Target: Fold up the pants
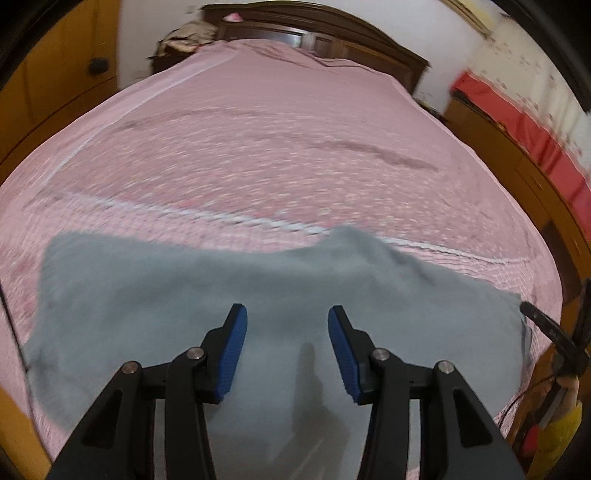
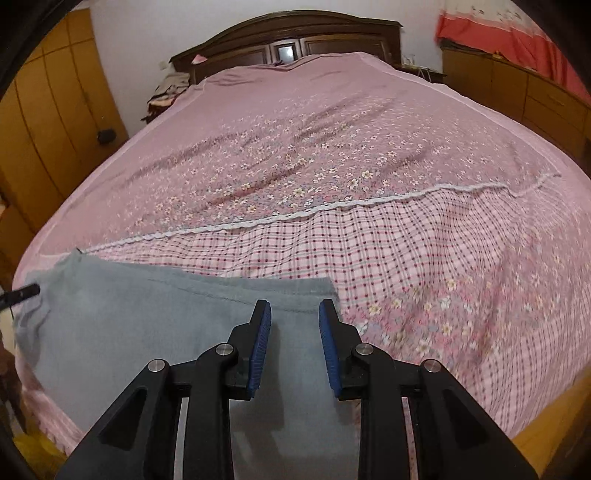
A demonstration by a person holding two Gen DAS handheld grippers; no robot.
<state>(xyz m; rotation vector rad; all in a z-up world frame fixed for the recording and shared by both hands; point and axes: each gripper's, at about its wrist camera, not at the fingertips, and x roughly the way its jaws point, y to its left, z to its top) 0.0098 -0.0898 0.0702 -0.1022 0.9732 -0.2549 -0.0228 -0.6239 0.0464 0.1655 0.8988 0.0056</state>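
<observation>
Both wrist views look steeply down, close over the grey pants (image 1: pixel 155 295) – sharing the pink bed (image 2: pixel 369 129).

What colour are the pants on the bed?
Plain grey-blue pants, clearest in the right wrist view.

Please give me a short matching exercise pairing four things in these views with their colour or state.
Things:
1. pants
2. bedspread
3. headboard
4. right gripper

Descriptions:
A. dark brown wood
B. grey, lying on the near edge of the bed
C. open, nothing between its blue pads
D. pink, flowered and checked

Pairs: 1-B, 2-D, 3-A, 4-C
</observation>
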